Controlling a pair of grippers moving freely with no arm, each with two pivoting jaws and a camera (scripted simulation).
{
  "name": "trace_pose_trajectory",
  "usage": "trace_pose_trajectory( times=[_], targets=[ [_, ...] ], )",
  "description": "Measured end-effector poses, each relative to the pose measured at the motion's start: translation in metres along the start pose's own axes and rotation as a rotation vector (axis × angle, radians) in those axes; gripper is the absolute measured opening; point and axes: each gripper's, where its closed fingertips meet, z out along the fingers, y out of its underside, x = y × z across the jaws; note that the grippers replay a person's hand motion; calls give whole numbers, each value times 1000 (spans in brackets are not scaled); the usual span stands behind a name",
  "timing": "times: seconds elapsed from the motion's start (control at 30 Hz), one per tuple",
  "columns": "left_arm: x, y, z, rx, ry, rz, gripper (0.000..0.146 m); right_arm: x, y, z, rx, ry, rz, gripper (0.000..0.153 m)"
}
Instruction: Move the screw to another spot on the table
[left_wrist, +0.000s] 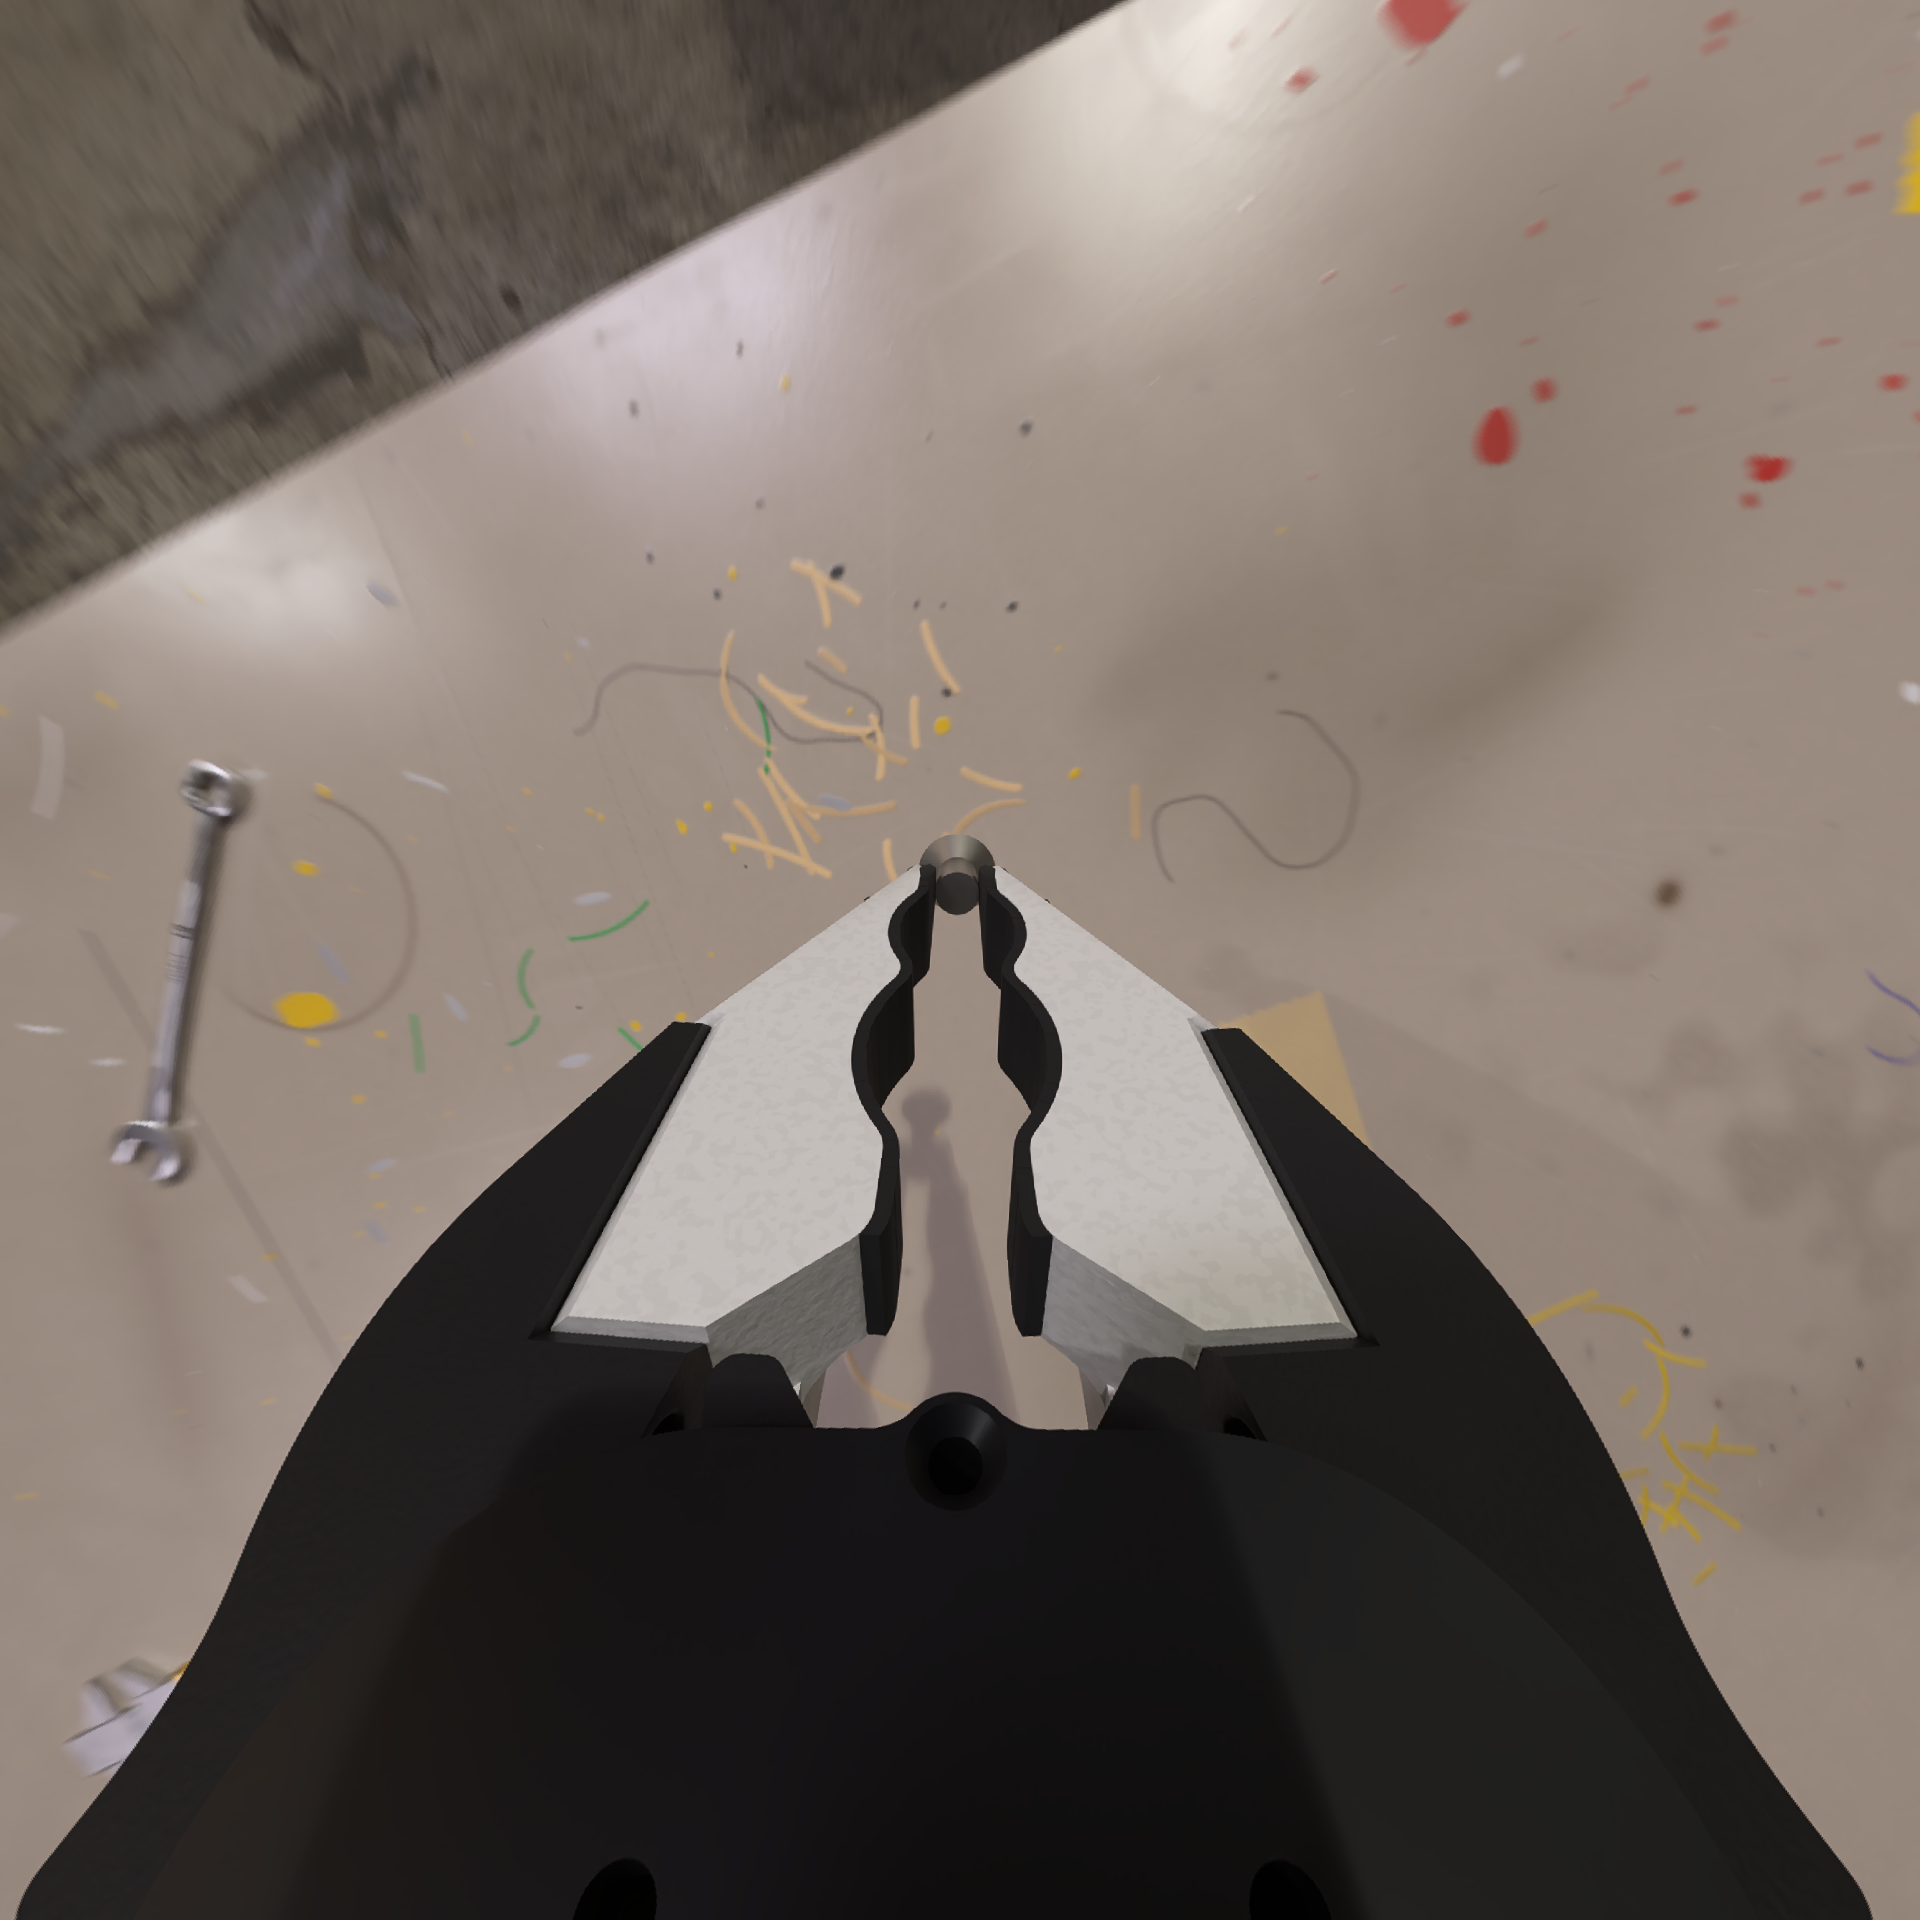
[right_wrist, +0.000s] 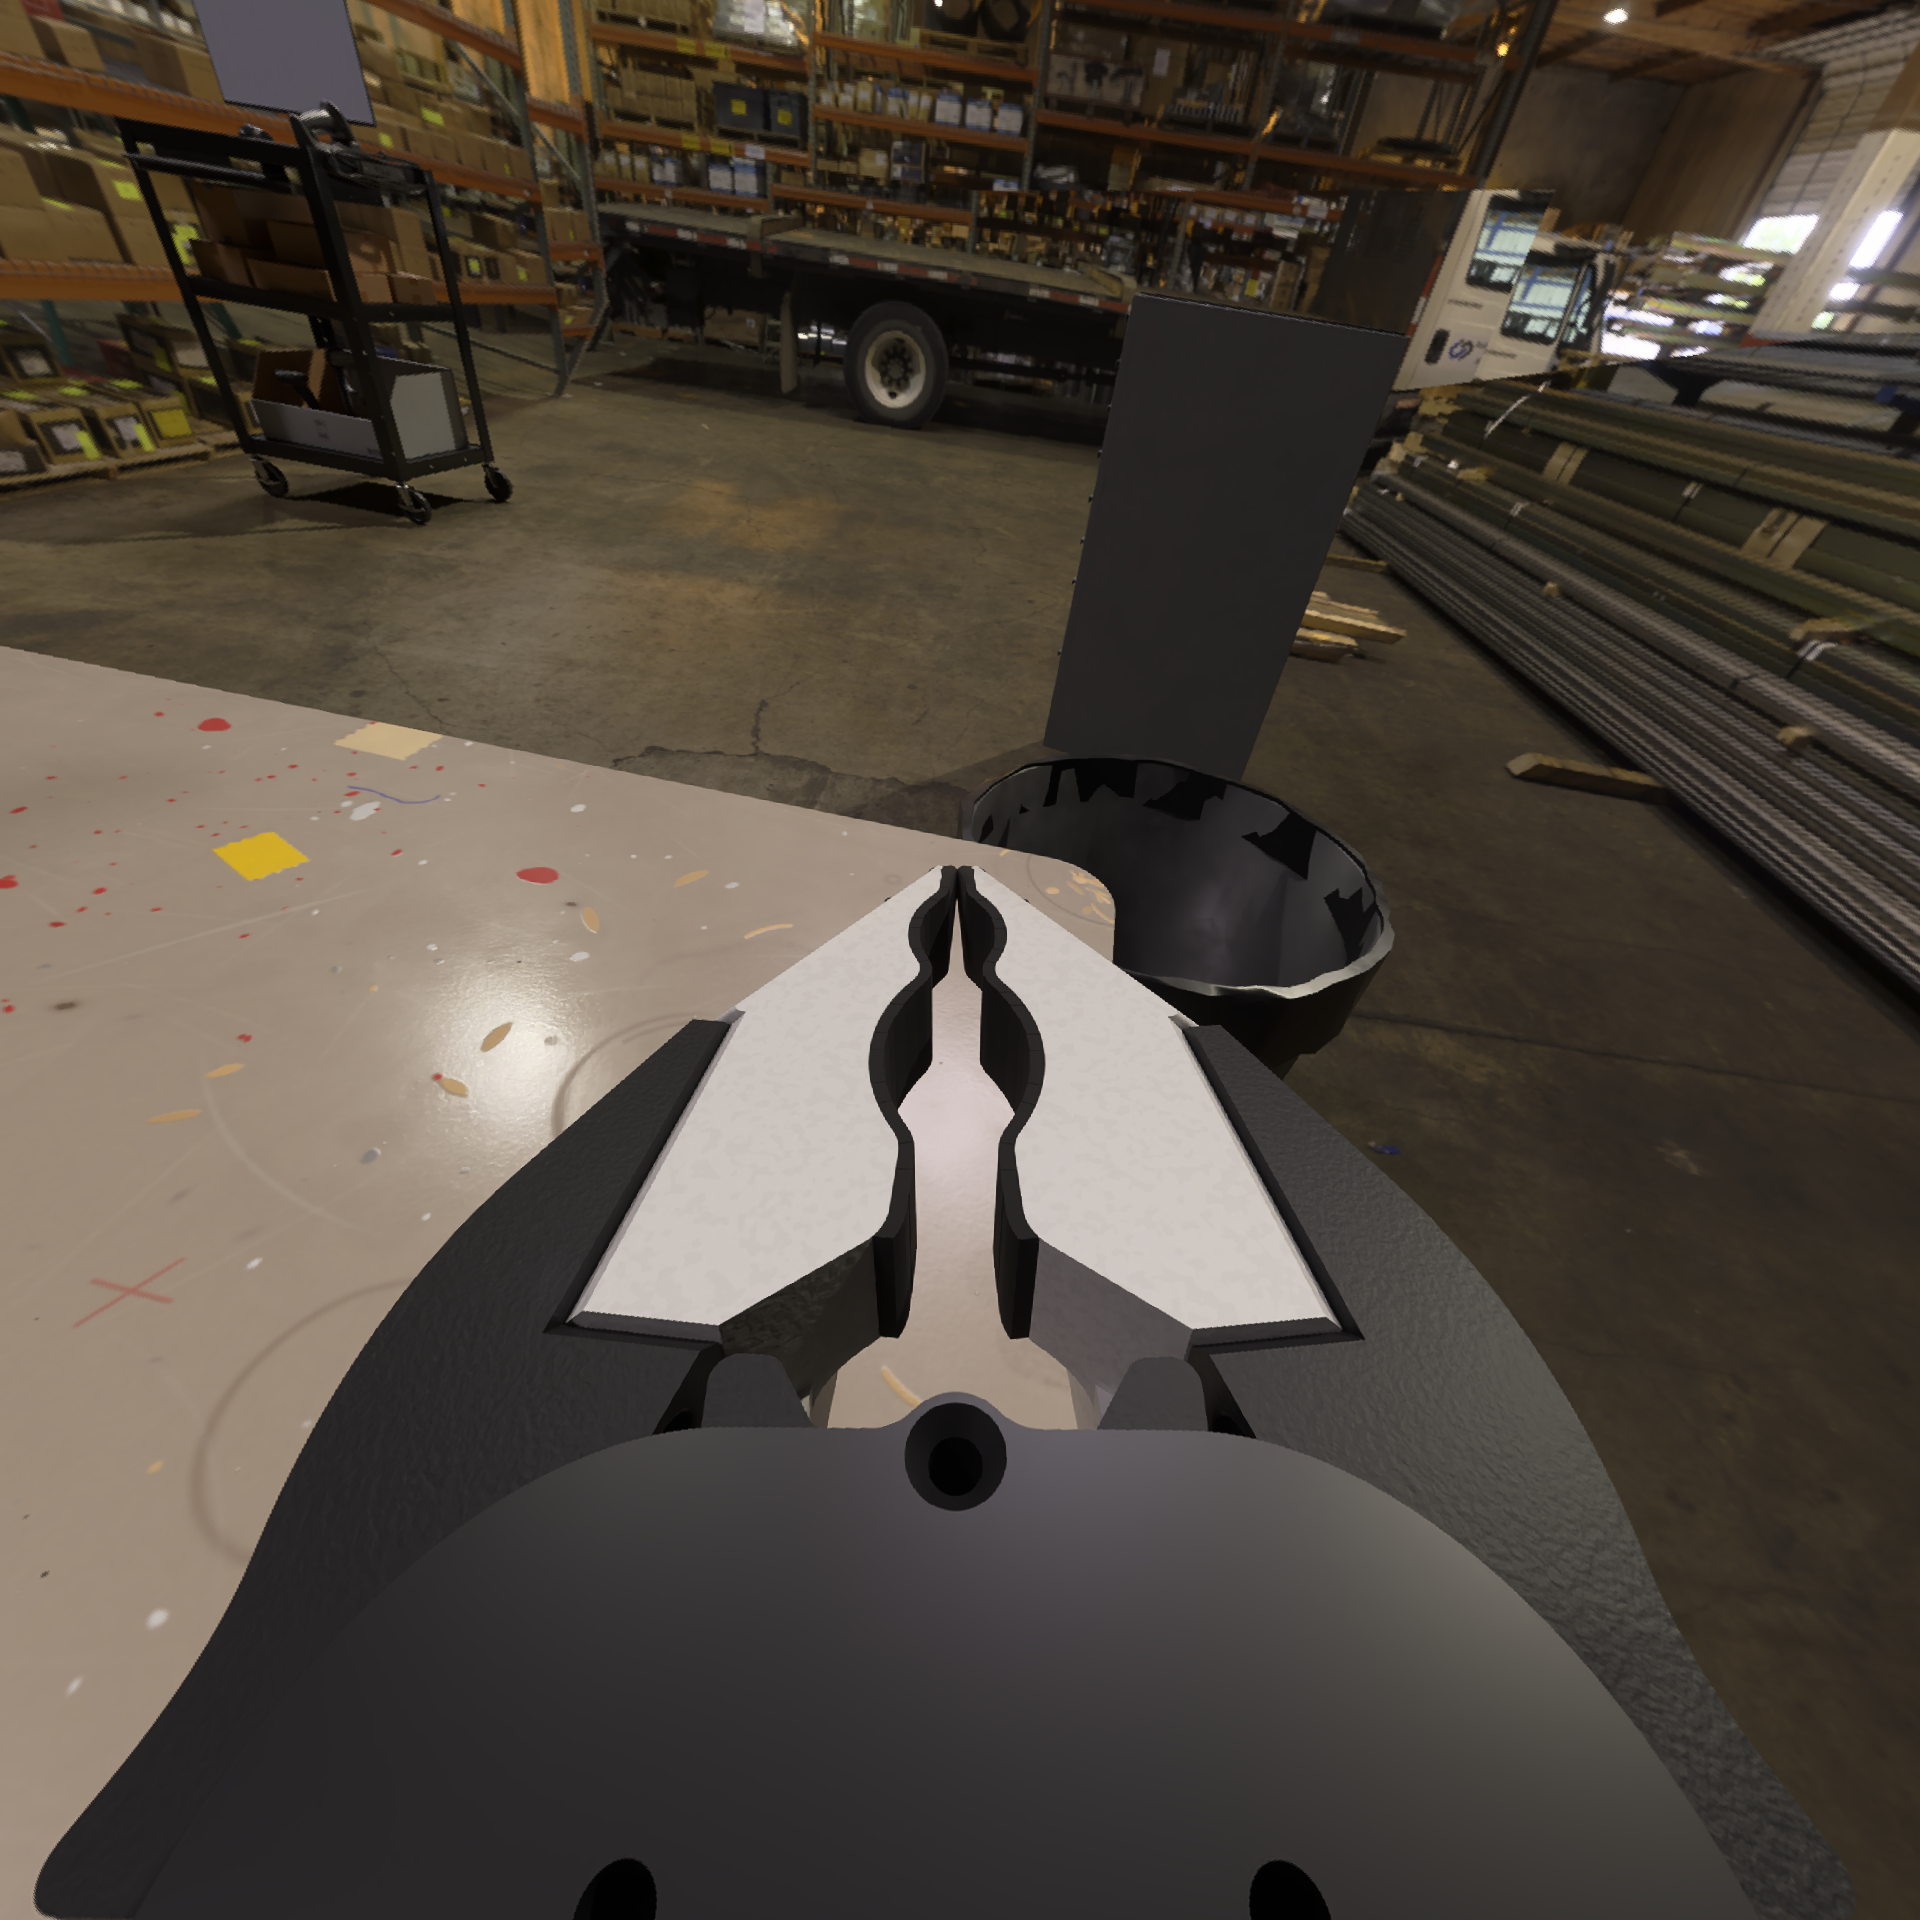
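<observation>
In the left wrist view my left gripper (left_wrist: 957, 891) is shut on a small grey screw (left_wrist: 957, 868). The screw's round head sticks out past the fingertips, and its shaft sits between the tips. The gripper holds it above the beige paint-spattered table (left_wrist: 1351, 623); the screw's shadow falls on the table under the fingers. In the right wrist view my right gripper (right_wrist: 957, 883) is shut and empty, its tips touching, above the table's rounded corner (right_wrist: 1081, 894).
A silver wrench (left_wrist: 177, 977) lies on the table at the left. A crumpled white scrap (left_wrist: 114, 1714) lies at the lower left. The table edge (left_wrist: 520, 353) runs diagonally at the top left. A black bin (right_wrist: 1247, 914) stands past the table corner.
</observation>
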Motion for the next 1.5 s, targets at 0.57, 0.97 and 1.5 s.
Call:
trace_pose_trajectory(
  times=[0.57,0.97,1.5],
  targets=[
    [262,-108,-31,29,230,889,8,-24,-7,-7,29,-110,-40,0],
    [369,-149,98,-138,456,1198,8,-26,-1,-5,17,-141,-28,0],
    [364,-139,137,-230,501,1230,8,-30,6,-1,-6,-161,-21,0]
  ],
)
